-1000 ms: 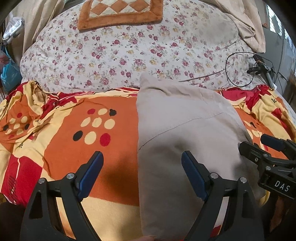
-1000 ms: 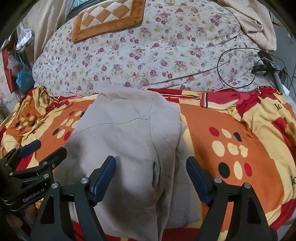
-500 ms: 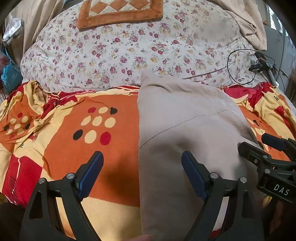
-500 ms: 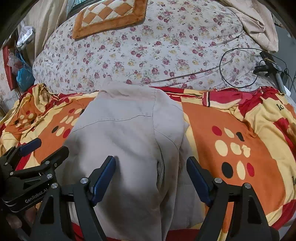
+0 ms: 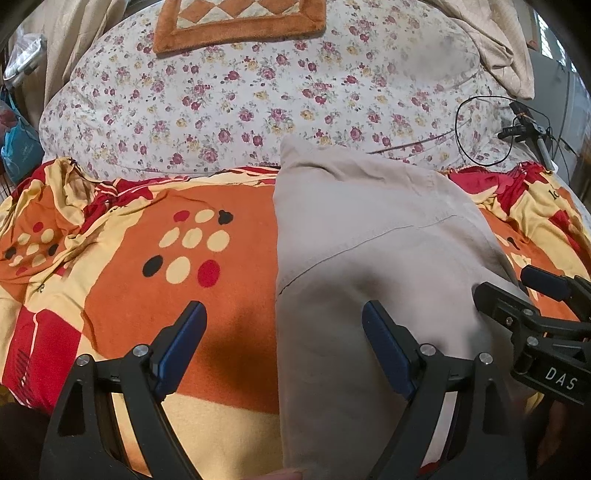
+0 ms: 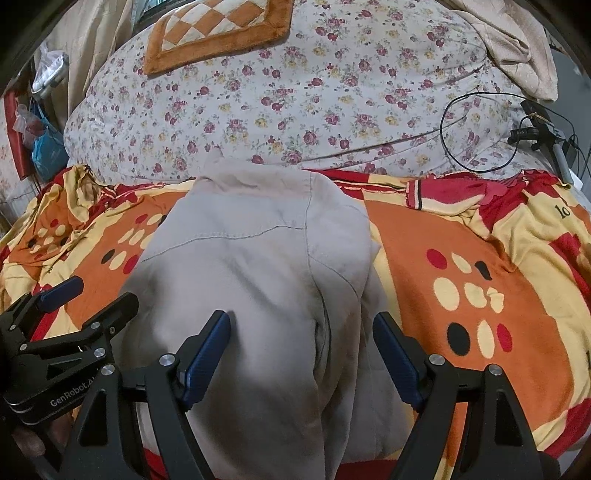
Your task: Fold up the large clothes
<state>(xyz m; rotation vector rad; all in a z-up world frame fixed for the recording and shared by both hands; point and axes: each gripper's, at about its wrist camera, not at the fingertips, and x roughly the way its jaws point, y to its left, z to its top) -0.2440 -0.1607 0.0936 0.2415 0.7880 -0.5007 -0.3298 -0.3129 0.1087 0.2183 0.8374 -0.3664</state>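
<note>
A large beige garment (image 5: 369,266) lies lengthwise on an orange, red and yellow blanket (image 5: 184,266), folded into a long strip with a straight left edge. It also shows in the right wrist view (image 6: 258,280). My left gripper (image 5: 284,332) is open above the garment's left edge, holding nothing. My right gripper (image 6: 301,343) is open above the garment's near right part, holding nothing. Each gripper shows in the other's view, the right one (image 5: 532,306) at the garment's right side and the left one (image 6: 77,306) at its left side.
A floral quilt (image 5: 258,96) lies behind the blanket with an orange checked mat (image 5: 240,18) on it. A black cable loop (image 5: 480,129) and a small stand (image 5: 528,129) lie at the far right. A beige cloth (image 5: 498,44) is heaped at the back right.
Both views have shifted slightly forward over the garment. The garment and both open grippers look otherwise unchanged.
</note>
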